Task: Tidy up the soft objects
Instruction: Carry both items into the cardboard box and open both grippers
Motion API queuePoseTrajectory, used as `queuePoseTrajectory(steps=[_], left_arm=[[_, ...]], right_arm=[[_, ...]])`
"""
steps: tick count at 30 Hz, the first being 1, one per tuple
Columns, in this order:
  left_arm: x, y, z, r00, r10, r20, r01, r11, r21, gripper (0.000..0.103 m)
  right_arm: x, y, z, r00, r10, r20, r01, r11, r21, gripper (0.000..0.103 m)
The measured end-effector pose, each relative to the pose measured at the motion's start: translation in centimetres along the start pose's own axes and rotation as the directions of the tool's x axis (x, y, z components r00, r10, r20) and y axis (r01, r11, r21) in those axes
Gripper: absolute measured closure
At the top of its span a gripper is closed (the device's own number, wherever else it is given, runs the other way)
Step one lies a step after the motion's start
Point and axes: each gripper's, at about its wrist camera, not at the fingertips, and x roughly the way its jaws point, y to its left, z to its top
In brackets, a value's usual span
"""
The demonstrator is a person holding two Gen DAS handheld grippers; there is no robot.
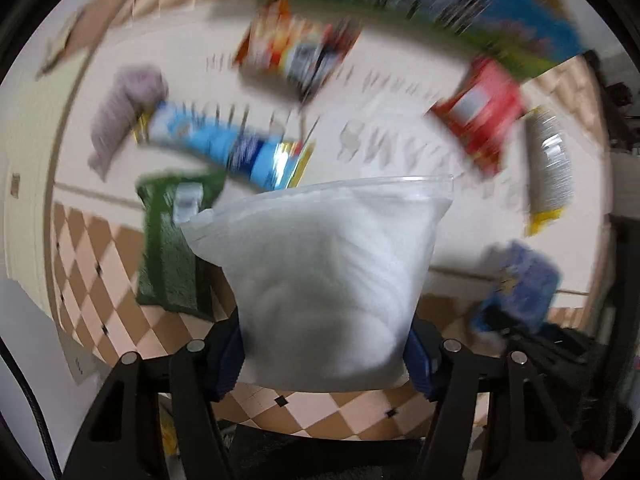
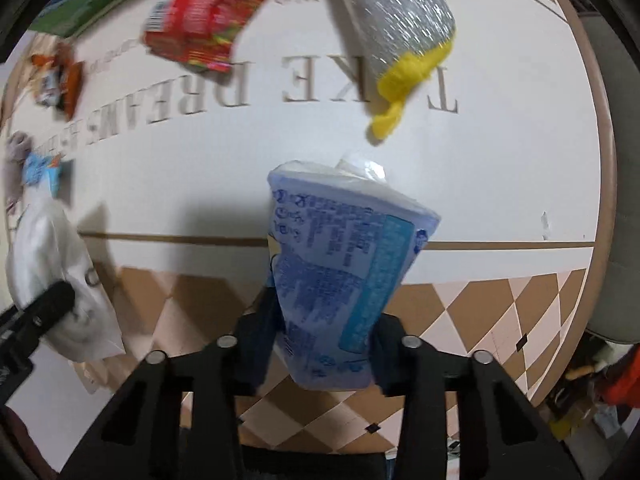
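My left gripper [image 1: 324, 360] is shut on a clear zip bag of white stuffing [image 1: 324, 280], held above the round table [image 1: 400, 152]. The same bag [image 2: 60, 272] and the left gripper [image 2: 44, 304] show at the left of the right wrist view. My right gripper [image 2: 324, 344] is shut on a blue printed tissue pack [image 2: 340, 264], held upright above the table [image 2: 200, 184]. The left wrist view is blurred by motion.
On the table lie a green pack [image 1: 176, 248], a blue snack bag [image 1: 224, 144], a grey cloth [image 1: 124, 112], an orange bag [image 1: 292, 48], a red bag [image 1: 480, 116], and a silver sponge with yellow end [image 2: 400, 36]. A chair [image 2: 616, 184] stands right.
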Motion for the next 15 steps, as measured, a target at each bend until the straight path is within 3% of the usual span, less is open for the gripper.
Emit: queuePoseTrajectory(steps=[4,7,9,11,12,15], left_arm=[[-7.4,-1.5,1.7,0.987,-0.086,0.134,0.081,0.996,0.047,0.039],[-13.0,-2.9,6.5,0.970,-0.158,0.187,0.143,0.986,0.091,0.039],[-15.8,-4.0,10.3,0.961,-0.203,0.190,0.179,0.974,0.135,0.039],[-17.4,-5.0,14.5,0.957,-0.222,0.185,0.193,0.968,0.163,0.039],[-17.8,-5.7,17.1,0.958,-0.221,0.182,0.190,0.966,0.176,0.038],[-17.0,-6.3,24.2,0.963,-0.212,0.166,0.181,0.966,0.182,0.038]], right_arm=[[-5.6,1.2,-0.8,0.995,0.085,0.060,-0.083,0.996,-0.034,0.064],[-12.5,1.9,-0.8,0.975,0.163,0.150,-0.152,0.985,-0.081,0.064],[-17.9,2.1,0.1,0.951,0.218,0.219,-0.200,0.974,-0.104,0.064],[-23.2,1.9,2.5,0.924,0.268,0.272,-0.245,0.962,-0.116,0.064],[-25.0,1.9,5.3,0.915,0.287,0.284,-0.263,0.957,-0.120,0.064],[-27.8,2.4,11.5,0.895,0.316,0.316,-0.302,0.949,-0.093,0.063]])
